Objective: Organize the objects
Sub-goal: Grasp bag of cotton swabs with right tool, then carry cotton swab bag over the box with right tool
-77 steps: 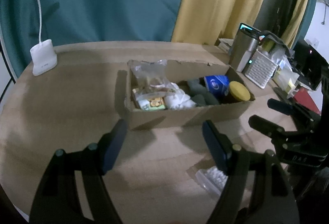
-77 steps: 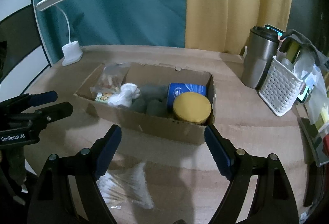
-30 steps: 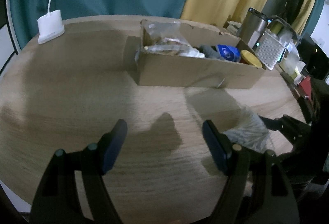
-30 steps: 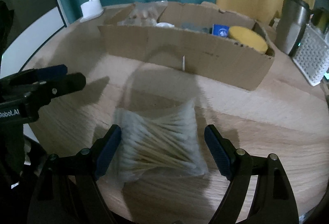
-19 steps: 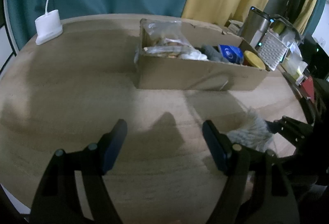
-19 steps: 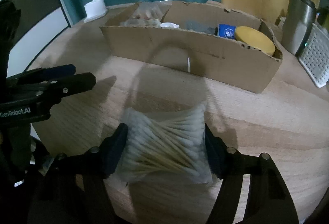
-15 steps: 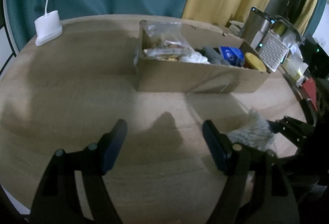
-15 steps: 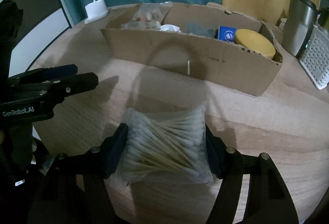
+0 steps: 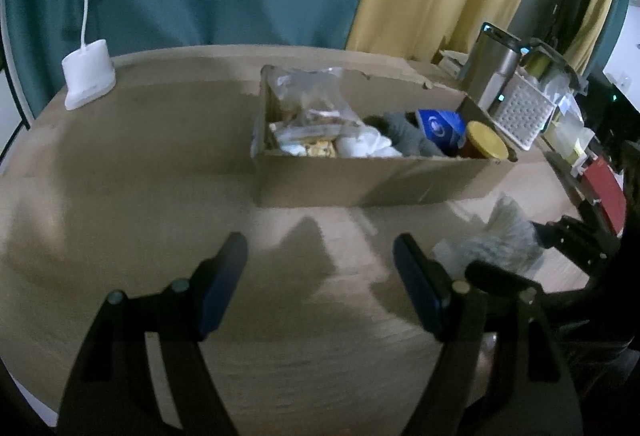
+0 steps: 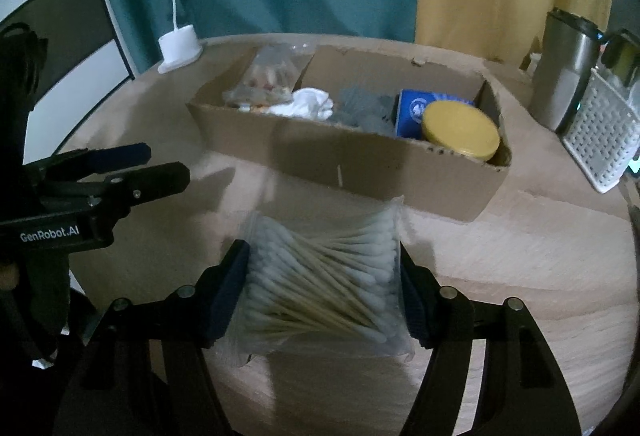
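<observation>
The worktop [image 10: 520, 236] carries everything, and I take the cardboard box [image 10: 360, 163] on it as my landmark, since it is where loose things get gathered. It already holds 5 things: a clear snack bag [image 10: 268, 79] at its left end, then a white cloth [image 10: 308, 105], something grey [image 10: 360, 107], a blue pack [image 10: 416, 107] and a yellow-lidded jar [image 10: 460, 131] at its right end. A white desk lamp [image 10: 178, 47] stands well to the box's left, and a steel tumbler [image 10: 560, 75] and white basket [image 10: 600, 139] stand to its right.

My right hand-held gripper [image 10: 322, 292] is clamped on the bag of cotton swabs [image 10: 320, 276], its jaws having just closed in with the pads pressing both sides. I hold it just in front of the box, near its middle; I judge it is lifted so it can clear the front wall.

My left hand-held gripper [image 9: 320, 276] is parted with nothing between its jaws. It hovers in front of the box, held aside, I think, to leave the right one room.
</observation>
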{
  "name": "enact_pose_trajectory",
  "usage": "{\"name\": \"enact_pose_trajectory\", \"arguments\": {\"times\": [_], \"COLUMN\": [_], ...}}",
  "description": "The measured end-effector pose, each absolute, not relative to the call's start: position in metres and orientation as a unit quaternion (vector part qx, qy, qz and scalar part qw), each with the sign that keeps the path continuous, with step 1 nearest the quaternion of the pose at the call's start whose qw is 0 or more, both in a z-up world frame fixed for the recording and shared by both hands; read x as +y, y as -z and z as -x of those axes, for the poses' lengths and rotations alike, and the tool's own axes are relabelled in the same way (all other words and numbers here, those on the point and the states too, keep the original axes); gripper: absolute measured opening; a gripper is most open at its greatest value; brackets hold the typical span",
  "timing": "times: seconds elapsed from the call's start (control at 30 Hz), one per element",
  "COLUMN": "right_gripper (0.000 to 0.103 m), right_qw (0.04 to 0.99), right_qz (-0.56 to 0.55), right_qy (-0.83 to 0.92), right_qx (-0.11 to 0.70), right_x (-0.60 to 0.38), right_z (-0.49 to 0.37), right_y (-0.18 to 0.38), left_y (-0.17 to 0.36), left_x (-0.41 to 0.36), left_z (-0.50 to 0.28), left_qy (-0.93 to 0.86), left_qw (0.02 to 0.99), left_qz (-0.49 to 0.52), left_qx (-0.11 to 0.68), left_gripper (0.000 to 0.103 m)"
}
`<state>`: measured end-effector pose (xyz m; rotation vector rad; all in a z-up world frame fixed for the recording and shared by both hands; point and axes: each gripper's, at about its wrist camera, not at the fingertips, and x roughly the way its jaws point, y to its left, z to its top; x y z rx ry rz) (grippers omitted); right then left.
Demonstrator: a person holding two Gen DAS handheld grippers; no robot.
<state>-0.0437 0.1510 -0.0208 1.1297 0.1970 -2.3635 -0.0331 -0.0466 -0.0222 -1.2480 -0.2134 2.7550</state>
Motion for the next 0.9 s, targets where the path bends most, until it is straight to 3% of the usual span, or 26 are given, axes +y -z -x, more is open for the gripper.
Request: {"name": "enact_pose_trajectory", "arguments": {"times": [0.9], "right_gripper": [0.072], "right_qw": [0.241], "right_qz": [-0.383], "right_qy": [0.889], "right_qx": [0.071], "right_x": [0.151], "right_z": [0.068], "right_y": [-0.016], "left_y": [0.0], "left_x": [-0.054], "left_z": [0.05], "left_qy": [-0.916], "left_qw": [0.055], "left_qz": [0.39], "left_qx": [-0.075], "left_gripper": [0.077]}}
